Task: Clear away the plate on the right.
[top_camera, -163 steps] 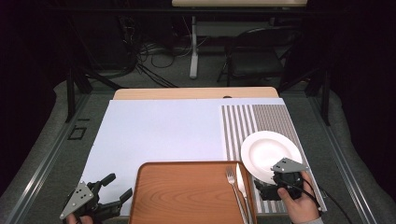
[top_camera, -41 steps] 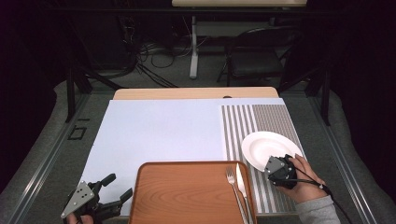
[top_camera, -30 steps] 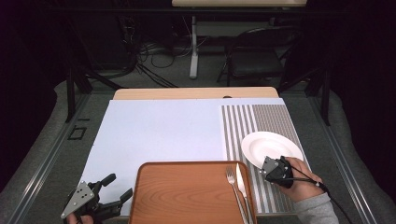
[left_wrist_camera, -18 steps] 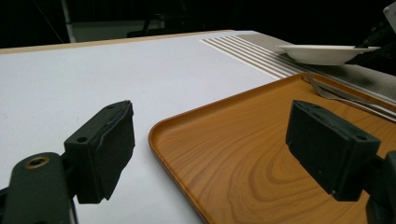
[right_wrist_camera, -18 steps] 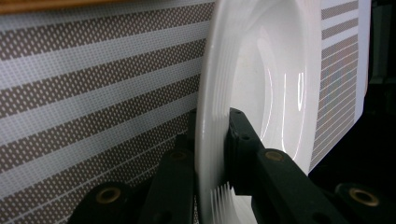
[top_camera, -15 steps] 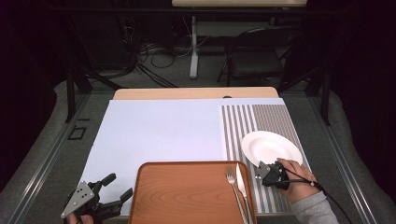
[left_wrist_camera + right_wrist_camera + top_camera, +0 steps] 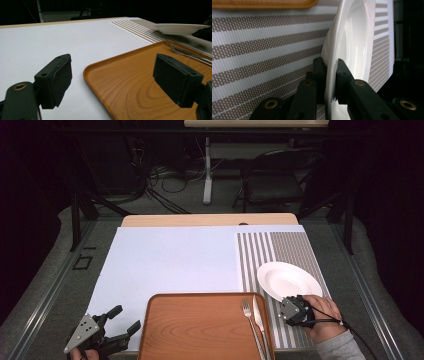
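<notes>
At the lower right of the high view, the right hand-held gripper [image 7: 291,310] is clamped on the near rim of a white plate [image 7: 289,279], which lies on a striped placemat [image 7: 280,251] covering the right part of the surface. In the right gripper view the two black jaws pinch the plate [image 7: 352,45] edge between them, one jaw under the rim and one above it, with the placemat [image 7: 262,50] behind. The person's right hand [image 7: 325,312] wraps the gripper, and a grey sleeve enters from the bottom right corner. A wooden tray [image 7: 200,327] sits at the bottom centre of the high view, just left of the plate, carrying a fork [image 7: 250,320] and a knife [image 7: 260,317] side by side along its right edge. A white mat [image 7: 170,260] covers the left and middle of the surface. At the lower left, the left hand-held gripper [image 7: 117,327] rests released beside the tray's left edge; in the left gripper view its jaws stand wide apart with nothing between them, over the tray [image 7: 130,82] corner and the white mat [image 7: 50,40], with the plate [image 7: 180,28] at the upper right.
</notes>
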### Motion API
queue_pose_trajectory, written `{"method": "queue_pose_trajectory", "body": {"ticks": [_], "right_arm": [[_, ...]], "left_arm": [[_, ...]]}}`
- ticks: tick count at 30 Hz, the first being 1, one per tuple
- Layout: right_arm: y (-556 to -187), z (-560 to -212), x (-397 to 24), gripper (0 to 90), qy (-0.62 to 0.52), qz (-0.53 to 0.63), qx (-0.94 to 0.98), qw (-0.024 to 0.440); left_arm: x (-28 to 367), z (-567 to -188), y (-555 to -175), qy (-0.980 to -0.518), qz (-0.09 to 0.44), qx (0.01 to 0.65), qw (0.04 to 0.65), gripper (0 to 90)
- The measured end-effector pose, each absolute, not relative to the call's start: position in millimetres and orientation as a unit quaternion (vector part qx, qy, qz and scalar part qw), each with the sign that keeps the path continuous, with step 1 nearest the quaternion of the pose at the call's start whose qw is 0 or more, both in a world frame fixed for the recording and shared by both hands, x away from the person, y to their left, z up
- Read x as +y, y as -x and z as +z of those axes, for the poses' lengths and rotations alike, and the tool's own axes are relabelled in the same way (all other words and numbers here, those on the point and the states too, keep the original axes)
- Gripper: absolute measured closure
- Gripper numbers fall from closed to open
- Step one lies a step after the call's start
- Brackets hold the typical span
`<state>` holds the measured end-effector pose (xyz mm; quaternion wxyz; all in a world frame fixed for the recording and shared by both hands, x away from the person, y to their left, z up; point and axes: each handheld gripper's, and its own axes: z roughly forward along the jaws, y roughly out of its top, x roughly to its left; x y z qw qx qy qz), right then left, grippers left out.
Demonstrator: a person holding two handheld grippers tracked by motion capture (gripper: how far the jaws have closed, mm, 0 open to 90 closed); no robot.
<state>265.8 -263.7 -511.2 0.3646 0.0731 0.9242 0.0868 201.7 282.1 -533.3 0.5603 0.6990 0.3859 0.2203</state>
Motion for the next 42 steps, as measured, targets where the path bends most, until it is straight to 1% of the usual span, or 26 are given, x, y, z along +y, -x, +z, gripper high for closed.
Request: {"method": "queue_pose_trajectory", "body": {"ticks": [10, 16, 24, 34, 42], "right_arm": [[-247.0, -490.9, -253.5, 80.9, -0.026, 0.151, 0.895, 0.42], [-239.1, -486.5, -249.0, 80.8, 0.005, 0.165, 0.885, 0.434], [-217.4, -483.0, -234.1, 80.6, 0.042, 0.2, 0.867, 0.454], [-204.1, -478.2, -212.7, 80.4, 0.058, 0.224, 0.858, 0.459], [-194.8, -479.5, -196.1, 79.8, 0.077, 0.233, 0.861, 0.446]], "left_arm": [[284.1, -532.5, -200.7, -0.695, 0.225, 0.392, 0.56, 15.8], [287.0, -534.3, -203.1, -0.69, 0.222, 0.401, 0.56, 15.8], [288.5, -535.0, -205.4, -0.686, 0.223, 0.407, 0.56, 15.8], [287.6, -534.8, -205.2, -0.685, 0.222, 0.407, 0.562, 15.8], [287.9, -535.2, -204.5, -0.683, 0.223, 0.409, 0.562, 15.8]]}}
